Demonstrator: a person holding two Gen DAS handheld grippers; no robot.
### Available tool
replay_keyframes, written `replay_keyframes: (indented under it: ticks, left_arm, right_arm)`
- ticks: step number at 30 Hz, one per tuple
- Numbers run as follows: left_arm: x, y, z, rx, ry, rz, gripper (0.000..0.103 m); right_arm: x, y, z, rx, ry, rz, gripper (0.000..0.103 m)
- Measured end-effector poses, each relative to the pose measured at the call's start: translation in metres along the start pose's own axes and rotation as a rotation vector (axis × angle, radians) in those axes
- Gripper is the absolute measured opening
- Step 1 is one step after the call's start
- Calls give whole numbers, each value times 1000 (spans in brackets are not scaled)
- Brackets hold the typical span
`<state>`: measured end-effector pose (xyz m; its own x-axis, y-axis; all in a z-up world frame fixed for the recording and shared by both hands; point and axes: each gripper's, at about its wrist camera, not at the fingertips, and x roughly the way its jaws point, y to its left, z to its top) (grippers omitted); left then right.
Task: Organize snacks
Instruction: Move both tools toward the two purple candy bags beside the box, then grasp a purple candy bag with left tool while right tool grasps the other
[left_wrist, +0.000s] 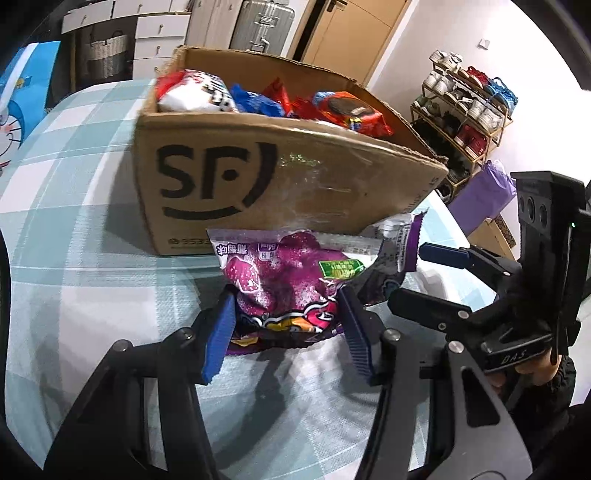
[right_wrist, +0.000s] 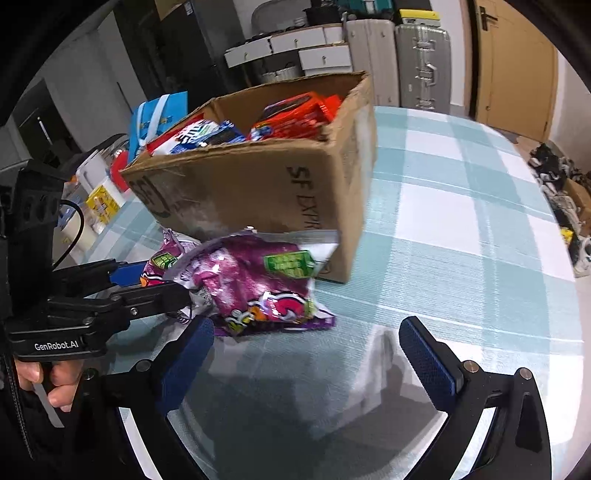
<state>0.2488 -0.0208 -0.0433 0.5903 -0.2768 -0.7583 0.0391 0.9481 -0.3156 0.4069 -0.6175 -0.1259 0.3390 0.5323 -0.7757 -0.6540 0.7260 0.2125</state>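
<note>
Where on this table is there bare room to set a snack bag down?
The checked tablecloth is bare right of the SF cardboard box and in front of the open right tool. It is crowded where two purple snack bags lie against the box; the box is nearly full.

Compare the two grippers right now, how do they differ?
The left gripper is shut on a purple snack bag, while the right gripper is open and holds nothing. The left sits right before the cardboard box; the right hangs over bare checked tablecloth, beside a second purple bag. Both have blue ribbed pads on black fingers.
</note>
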Motion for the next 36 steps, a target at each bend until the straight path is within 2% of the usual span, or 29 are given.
replay_keyframes:
  ticks: [4, 7, 9, 11, 18, 19, 28, 36]
  left_arm:
    - [-11, -2, -10, -7, -12, 8, 52]
    - [-14, -6, -12, -6, -20, 16, 52]
    - [-17, -8, -13, -4, -26, 19, 52]
    - [-20, -11, -12, -1, -34, 21, 52]
    - [-37, -9, -17, -3, -59, 30, 52]
    - [-39, -5, -17, -4, -61, 30, 52]
    - [-67, -1, -25, 3, -100, 33, 52]
    - [-92, -8, -21, 19, -152, 34, 52]
  right_arm:
    - [7, 4, 4, 13, 3, 29, 101]
    - [12, 3, 7, 29, 4, 50, 92]
    - [15, 1, 8, 48, 9, 53, 82]
    - [17, -1, 9, 63, 7, 62, 80]
    - [9, 0, 8, 61, -29, 99, 49]
    - [6, 1, 8, 63, -42, 99, 47]
    - [-13, 3, -2, 74, -75, 125, 45]
    - [-40, 6, -11, 64, -123, 113, 45]
